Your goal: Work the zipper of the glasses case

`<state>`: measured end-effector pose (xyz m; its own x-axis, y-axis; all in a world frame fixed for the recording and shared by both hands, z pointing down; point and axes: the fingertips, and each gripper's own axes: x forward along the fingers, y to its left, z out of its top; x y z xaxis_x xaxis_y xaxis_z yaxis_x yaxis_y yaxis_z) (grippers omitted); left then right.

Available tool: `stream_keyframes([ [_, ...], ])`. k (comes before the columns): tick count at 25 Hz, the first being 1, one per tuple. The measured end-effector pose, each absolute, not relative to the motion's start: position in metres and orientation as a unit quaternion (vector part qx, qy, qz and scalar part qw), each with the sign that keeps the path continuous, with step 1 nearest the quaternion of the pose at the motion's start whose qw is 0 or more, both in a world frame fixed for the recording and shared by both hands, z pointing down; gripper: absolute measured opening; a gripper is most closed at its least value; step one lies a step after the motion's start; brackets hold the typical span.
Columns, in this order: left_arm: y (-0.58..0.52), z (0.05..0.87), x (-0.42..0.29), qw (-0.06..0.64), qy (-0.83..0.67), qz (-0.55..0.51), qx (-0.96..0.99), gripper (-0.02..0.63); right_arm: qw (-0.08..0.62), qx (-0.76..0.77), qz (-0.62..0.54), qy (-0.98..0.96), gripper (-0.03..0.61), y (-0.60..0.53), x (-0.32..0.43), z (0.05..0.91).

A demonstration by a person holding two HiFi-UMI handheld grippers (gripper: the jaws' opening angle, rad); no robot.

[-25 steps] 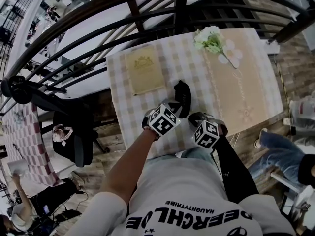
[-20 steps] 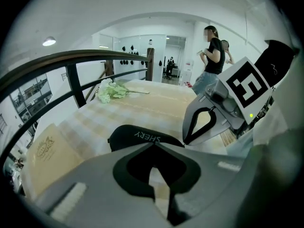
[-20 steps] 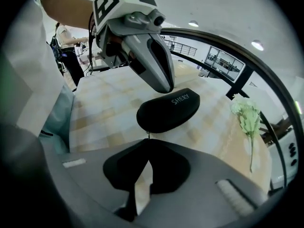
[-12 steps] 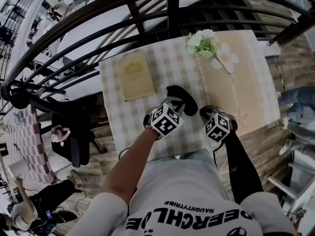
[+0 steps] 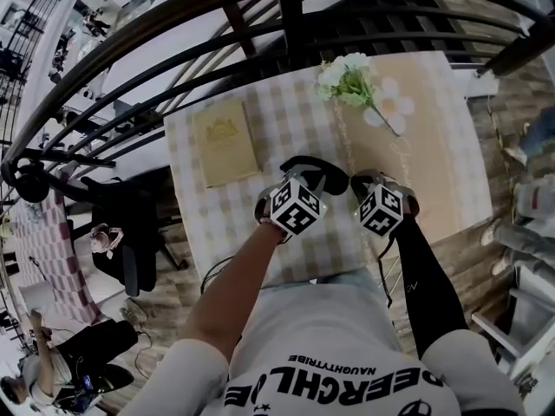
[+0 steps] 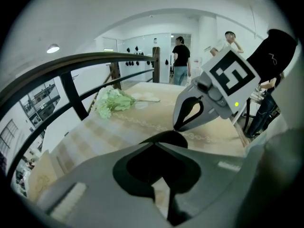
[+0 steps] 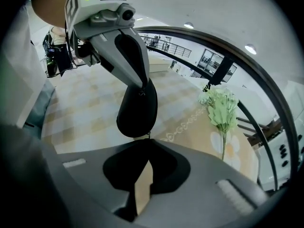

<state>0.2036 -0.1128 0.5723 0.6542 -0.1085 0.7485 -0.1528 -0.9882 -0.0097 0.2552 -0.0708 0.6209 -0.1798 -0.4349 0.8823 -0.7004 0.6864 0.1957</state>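
Observation:
The black glasses case (image 5: 316,173) lies crosswise over the checked tablecloth (image 5: 277,120), held between my two grippers. My left gripper (image 5: 310,182) is shut on the case's left end; in the right gripper view its jaws (image 7: 142,88) pinch the top of the case (image 7: 137,109). My right gripper (image 5: 355,184) is at the case's right end with its jaws shut. In its own view its tips (image 7: 148,139) meet on the small zipper pull at the case's lower tip. In the left gripper view the right gripper (image 6: 176,128) touches the case (image 6: 167,138) just beyond my left jaws (image 6: 154,144).
A beige book (image 5: 224,143) lies at the table's left. A bunch of pale flowers (image 5: 347,78) rests at the far side on the beige runner (image 5: 434,128). A dark curved railing (image 5: 260,16) runs behind the table. Two people (image 6: 180,61) stand far off.
The case has swung from pointing away from me to lying crosswise. Both grippers moved farther onto the table, the right one out to the case's right end.

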Motion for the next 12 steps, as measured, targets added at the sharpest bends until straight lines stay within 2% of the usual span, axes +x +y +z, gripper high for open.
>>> stream_keyframes([
  [4, -0.1213, 0.5792, 0.2036, 0.076, -0.102, 0.4, 0.908, 0.009, 0.525, 0.371, 0.129, -0.756, 0.028, -0.07, 0.2553, 0.6263],
  [12, -0.1198, 0.58, 0.2044, 0.051, -0.091, 0.406, 0.908, 0.009, 0.521, 0.375, 0.137, -0.754, 0.029, -0.0658, 0.2523, 0.626],
])
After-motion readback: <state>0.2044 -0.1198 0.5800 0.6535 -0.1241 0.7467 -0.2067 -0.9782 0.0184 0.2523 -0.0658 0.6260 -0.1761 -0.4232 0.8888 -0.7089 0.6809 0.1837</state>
